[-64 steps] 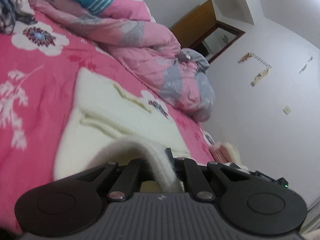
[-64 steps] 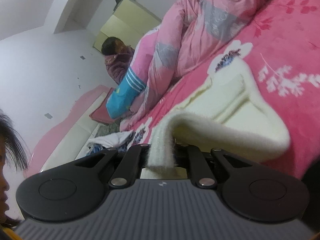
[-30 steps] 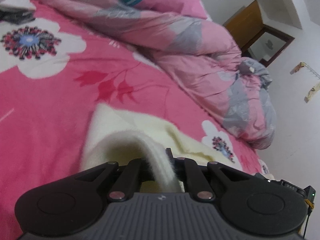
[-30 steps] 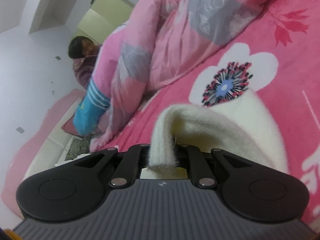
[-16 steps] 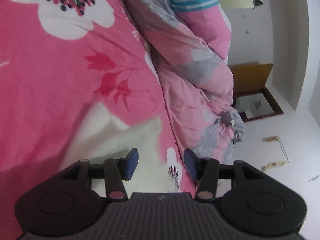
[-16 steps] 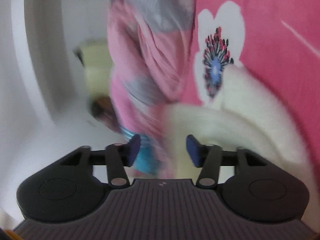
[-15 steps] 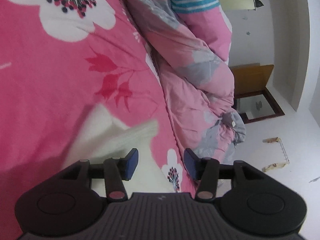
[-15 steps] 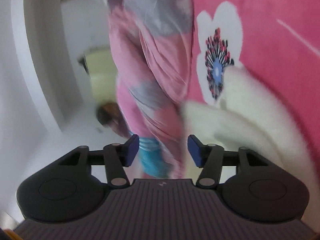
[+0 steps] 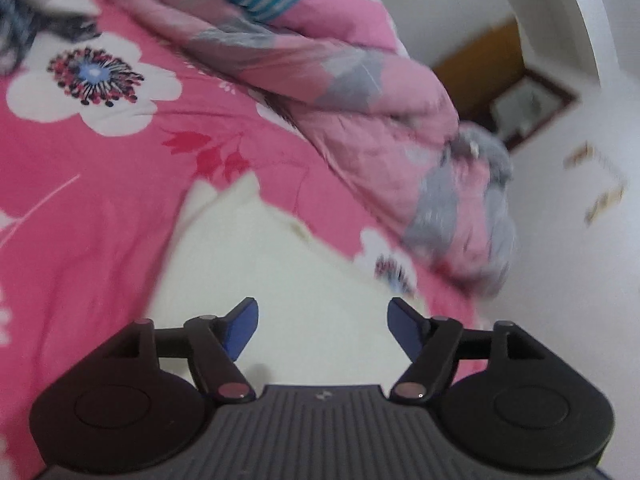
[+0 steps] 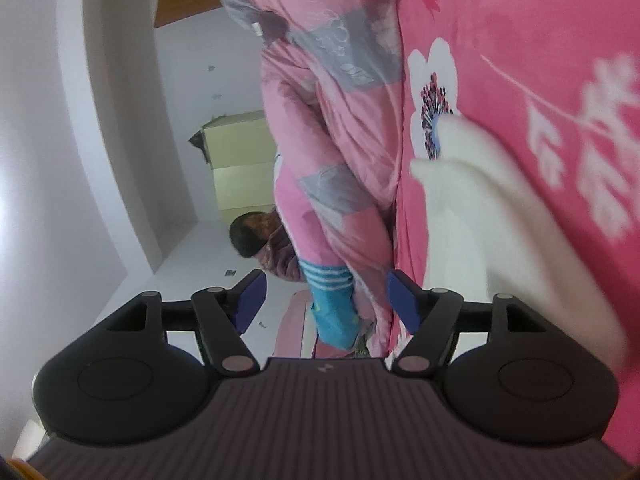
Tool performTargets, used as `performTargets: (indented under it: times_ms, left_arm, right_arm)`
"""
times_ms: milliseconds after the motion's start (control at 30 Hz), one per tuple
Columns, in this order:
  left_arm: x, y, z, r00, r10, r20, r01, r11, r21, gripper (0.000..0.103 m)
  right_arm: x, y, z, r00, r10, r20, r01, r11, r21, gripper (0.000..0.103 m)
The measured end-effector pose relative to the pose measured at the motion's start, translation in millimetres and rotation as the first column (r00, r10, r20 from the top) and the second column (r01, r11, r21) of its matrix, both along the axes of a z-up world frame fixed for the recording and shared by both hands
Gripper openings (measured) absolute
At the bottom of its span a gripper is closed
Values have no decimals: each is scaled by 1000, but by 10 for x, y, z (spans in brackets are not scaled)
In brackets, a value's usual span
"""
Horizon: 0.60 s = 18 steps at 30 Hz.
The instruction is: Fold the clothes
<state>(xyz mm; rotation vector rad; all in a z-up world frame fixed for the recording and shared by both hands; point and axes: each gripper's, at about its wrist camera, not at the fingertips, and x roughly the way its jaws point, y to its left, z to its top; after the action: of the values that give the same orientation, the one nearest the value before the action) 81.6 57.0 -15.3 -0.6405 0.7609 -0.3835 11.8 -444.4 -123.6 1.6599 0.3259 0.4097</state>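
With both the left claw [image 9: 322, 330] and right claw [image 10: 322, 302] spread apart and empty over the cream garment [image 9: 280, 280] lying on the pink bed [image 9: 100, 200], I'd check edge alignment before any regrasp.

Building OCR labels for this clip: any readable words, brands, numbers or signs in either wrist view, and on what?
No readable text in either view.
Left claw: a small pale mark on its ribbed body, a logo shape only, no letters.
Right claw: the same small mark, no letters.
Cream garment, pink floral sheet, pink quilt: patterns only, no print.
Wall marks: too blurred to read.
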Motion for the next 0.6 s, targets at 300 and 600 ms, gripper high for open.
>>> performTargets:
  times_ms: [300,600]
  left_arm:
    - [-890,-197,-329,994,-103,-29,105,990,98,77]
    - [-947,-5,-813,997,32,-73,-32,999,-1,77]
  right_arm:
    - [-766,252,-138,994,38,-99,-41,999,-35,70]
    - [-733,783,1,956,20,-291,-160,870,-465,70]
